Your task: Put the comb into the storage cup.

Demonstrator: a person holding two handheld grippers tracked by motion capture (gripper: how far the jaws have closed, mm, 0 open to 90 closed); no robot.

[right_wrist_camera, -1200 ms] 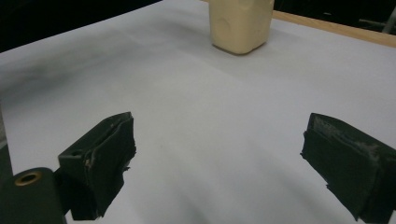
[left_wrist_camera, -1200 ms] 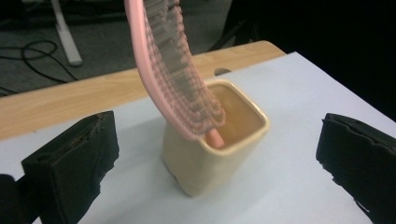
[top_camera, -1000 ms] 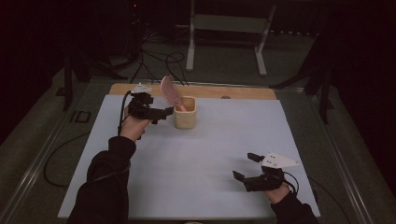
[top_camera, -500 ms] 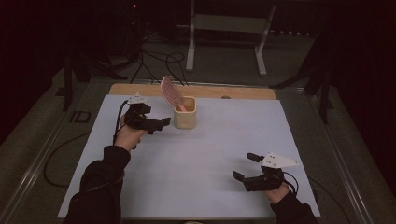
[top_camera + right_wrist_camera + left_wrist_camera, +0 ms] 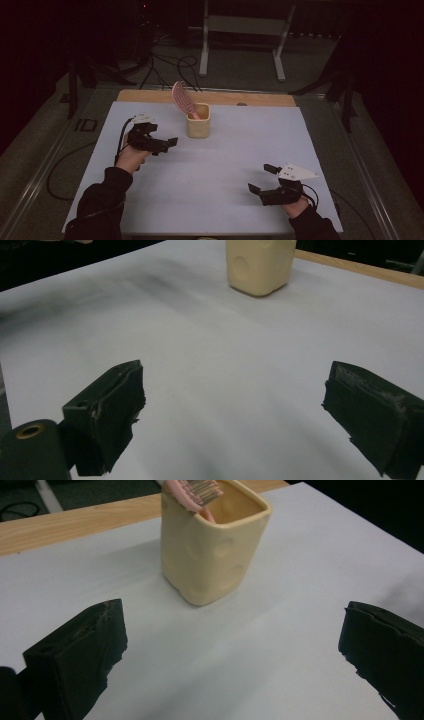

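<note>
A cream cup (image 5: 198, 122) stands at the far middle of the white mat (image 5: 225, 165), with a pink hairbrush (image 5: 180, 97) upright in it and leaning left. My left gripper (image 5: 164, 146) is open and holds nothing, a short way to the near left of the cup. In the left gripper view the cup (image 5: 212, 555) and the brush's bristles (image 5: 196, 489) lie ahead of my spread jaws. My right gripper (image 5: 262, 179) rests open near the front right of the mat. The right gripper view has the cup (image 5: 257, 265) far ahead across bare mat.
A wooden strip (image 5: 225, 98) runs along the table's far edge, with a small dark spot (image 5: 242, 104) on it. Beyond the table stand a metal frame's legs (image 5: 240, 47) and floor cables (image 5: 167, 65). The mat's edges drop to a dark table frame.
My left gripper has drawn back from the cup toward the near left, open all the while. The right gripper, cup and brush have stayed put.
</note>
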